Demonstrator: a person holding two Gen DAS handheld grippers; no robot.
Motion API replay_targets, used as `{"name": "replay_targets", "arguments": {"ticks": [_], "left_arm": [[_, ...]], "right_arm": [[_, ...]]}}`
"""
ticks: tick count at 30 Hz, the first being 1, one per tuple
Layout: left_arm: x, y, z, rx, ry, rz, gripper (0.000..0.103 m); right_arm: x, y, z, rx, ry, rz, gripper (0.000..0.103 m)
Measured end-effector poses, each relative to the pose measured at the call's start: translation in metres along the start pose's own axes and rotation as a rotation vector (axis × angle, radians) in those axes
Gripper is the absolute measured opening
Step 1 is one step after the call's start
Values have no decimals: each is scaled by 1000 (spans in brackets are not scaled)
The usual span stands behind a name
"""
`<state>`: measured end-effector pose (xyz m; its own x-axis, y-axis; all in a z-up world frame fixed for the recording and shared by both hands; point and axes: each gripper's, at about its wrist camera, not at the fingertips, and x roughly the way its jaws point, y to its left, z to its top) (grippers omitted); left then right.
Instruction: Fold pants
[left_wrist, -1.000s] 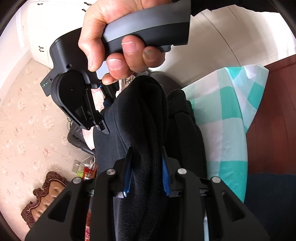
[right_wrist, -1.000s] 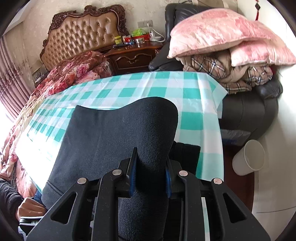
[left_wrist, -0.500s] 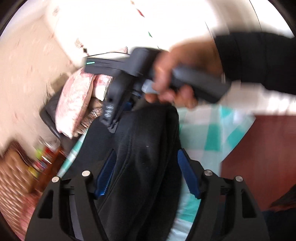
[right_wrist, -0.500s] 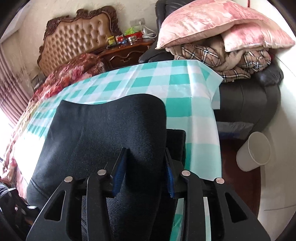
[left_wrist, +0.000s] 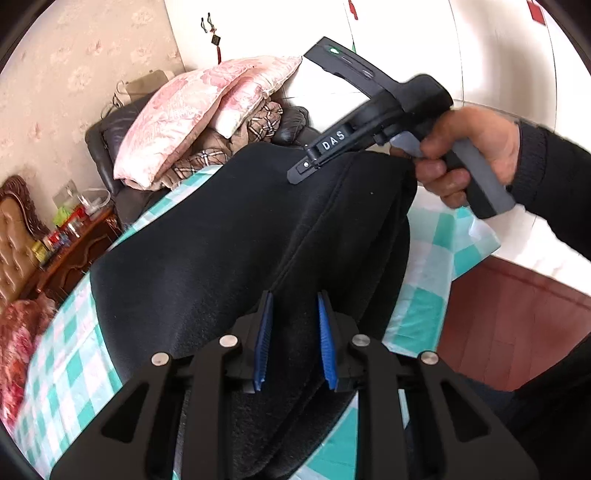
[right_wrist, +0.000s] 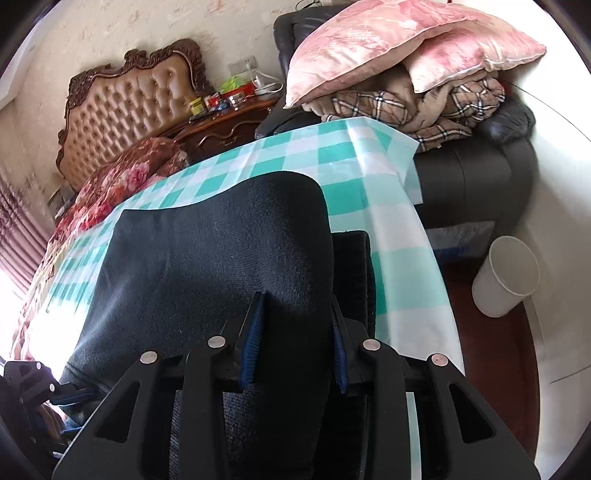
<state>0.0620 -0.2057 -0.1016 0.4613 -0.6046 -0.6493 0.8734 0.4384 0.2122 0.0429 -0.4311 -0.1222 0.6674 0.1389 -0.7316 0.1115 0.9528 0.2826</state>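
Observation:
The black pants (left_wrist: 229, 236) lie folded over on the teal checked cloth (left_wrist: 62, 354), also in the right wrist view (right_wrist: 207, 258). My left gripper (left_wrist: 293, 339) straddles the near edge of the pants, blue pads a little apart, fabric between them. My right gripper (right_wrist: 295, 339) straddles a thick fold of the pants at their far end; it shows in the left wrist view (left_wrist: 306, 170) held by a hand. Its pads stand wide around the fabric.
A dark armchair (right_wrist: 472, 184) piled with pink pillows (right_wrist: 388, 44) and a plaid blanket stands beyond the cloth. A white bin (right_wrist: 506, 277) sits on the wood floor. A tufted headboard (right_wrist: 125, 110), nightstand and floral bedding lie to the left.
Both grippers came down and laid the raised pants over onto the cloth. The left view swung from the wall and floor to the bed. The right jaws widened; the left widened, then narrowed.

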Motion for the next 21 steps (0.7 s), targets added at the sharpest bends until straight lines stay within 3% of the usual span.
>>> {"name": "replay_targets", "arguments": {"ticks": [1, 3, 5, 6, 7, 9, 12, 16, 21], "left_arm": [[-3, 1, 2, -12, 7, -32, 31], [-10, 2, 11, -34, -12, -98, 53], [-26, 12, 28, -90, -77, -167, 53], [-27, 22, 39, -124, -87, -156, 53], [-25, 34, 49, -152, -95, -145, 51], [-15, 61, 67, -224, -107, -158, 34], [29, 96, 102, -283, -72, -157, 28], [99, 101, 145, -272, 40, -248, 26], [179, 104, 161, -331, 194, -235, 22]], "right_arm": [[1, -4, 1, 14, 3, 17, 30], [0, -8, 3, 23, 11, 21, 30], [-6, -9, 7, 38, 25, 18, 31], [-13, -9, 10, 51, 24, -1, 31], [-20, -7, 12, 54, 14, -28, 31], [-52, 5, 14, 28, -55, -143, 31], [-84, 19, 7, 36, -121, -171, 31], [-80, 45, -11, 8, -86, -294, 31], [-47, 46, -29, 12, -27, -395, 31]]}}
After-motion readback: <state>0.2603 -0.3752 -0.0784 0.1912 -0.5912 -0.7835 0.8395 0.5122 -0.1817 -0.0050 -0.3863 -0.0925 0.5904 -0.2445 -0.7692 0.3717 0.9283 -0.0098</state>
